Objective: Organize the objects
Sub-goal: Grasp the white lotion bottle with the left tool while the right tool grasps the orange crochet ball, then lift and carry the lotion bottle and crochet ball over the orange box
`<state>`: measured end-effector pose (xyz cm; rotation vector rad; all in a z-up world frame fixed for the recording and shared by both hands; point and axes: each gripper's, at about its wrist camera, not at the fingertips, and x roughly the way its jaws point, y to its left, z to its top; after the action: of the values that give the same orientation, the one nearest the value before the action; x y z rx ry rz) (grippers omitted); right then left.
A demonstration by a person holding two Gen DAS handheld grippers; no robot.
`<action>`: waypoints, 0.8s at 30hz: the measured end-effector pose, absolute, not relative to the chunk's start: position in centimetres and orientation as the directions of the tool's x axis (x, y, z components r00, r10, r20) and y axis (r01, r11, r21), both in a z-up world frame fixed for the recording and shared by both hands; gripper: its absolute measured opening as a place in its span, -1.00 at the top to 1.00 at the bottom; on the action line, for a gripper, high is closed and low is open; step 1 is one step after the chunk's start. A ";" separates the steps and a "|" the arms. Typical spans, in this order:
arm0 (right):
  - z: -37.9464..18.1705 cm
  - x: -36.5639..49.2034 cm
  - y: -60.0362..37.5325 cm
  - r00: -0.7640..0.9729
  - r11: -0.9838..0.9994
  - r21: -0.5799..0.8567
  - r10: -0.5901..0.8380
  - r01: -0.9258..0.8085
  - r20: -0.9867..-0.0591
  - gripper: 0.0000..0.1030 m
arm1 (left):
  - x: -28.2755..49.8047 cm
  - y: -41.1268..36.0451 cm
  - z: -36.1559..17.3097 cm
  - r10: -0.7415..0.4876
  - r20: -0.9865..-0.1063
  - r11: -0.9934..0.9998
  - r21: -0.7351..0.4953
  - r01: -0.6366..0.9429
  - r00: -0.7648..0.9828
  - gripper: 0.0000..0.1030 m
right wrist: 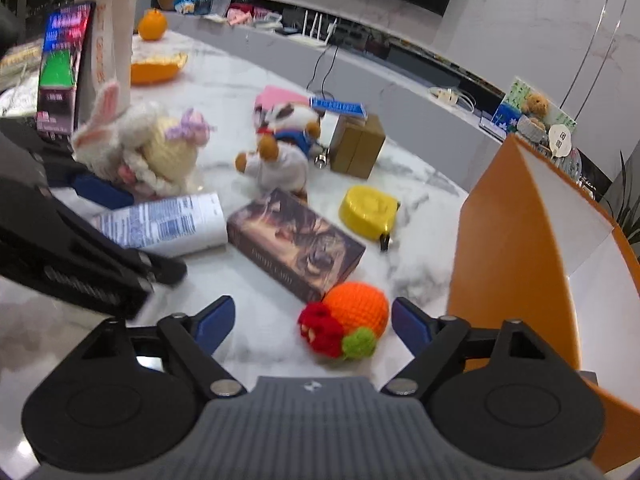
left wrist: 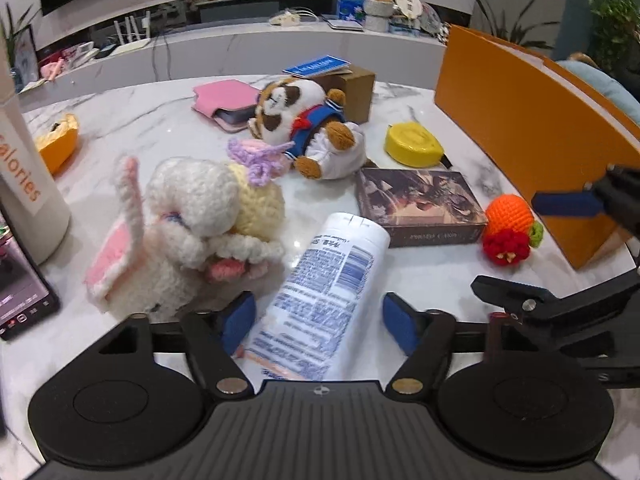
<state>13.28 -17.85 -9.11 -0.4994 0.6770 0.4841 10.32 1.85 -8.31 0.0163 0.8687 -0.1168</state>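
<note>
A: The left gripper [left wrist: 320, 320] straddles the white bottle [left wrist: 328, 280], which lies on its side near the desk's [left wrist: 160, 120] front edge, just beside the crocheted rabbit [left wrist: 180, 232]. Its blue pads stand clear of the bottle's sides, so nothing is grasped yet.

B: And the right gripper [right wrist: 312, 324]?

A: Released too; the crocheted orange [right wrist: 354, 316] sits between its pads, nearer the right one, close to the orange box [right wrist: 520, 260] at the desk's right edge.

B: How should the operator close well?

A: Centre the left pads on the bottle's round body so it cannot roll out. The right should shift to centre the soft orange. Contact on that right pad is hard to judge through the blur; it looks apart.
</note>
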 end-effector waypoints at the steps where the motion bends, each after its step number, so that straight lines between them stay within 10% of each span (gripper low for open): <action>1: -9.3 13.4 -17.8 0.681 0.778 -0.279 0.245 -0.563 -0.690 -0.49 | 10.2 2.0 -8.2 -0.098 -0.761 0.994 -0.037 0.107 0.641 -0.38; 5: -9.8 14.0 -17.9 0.696 0.791 -0.290 0.225 -0.539 -0.682 -0.46 | 9.7 2.2 -8.0 -0.116 -0.761 0.992 -0.063 0.105 0.638 -0.33; 9: -10.0 14.7 -18.0 0.677 0.794 -0.291 0.196 -0.534 -0.709 0.12 | 8.7 2.0 -8.0 -0.114 -0.768 0.992 -0.049 0.119 0.630 -0.32; 24: -9.5 11.3 -17.1 0.454 0.740 -0.048 0.360 -0.671 -0.815 0.15 | 4.1 2.4 -7.6 -0.089 -0.791 0.986 0.016 0.165 0.606 -0.35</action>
<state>11.31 -17.06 -9.50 -0.3924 0.8918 0.6563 4.12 2.37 -7.58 0.0900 0.9087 -0.1466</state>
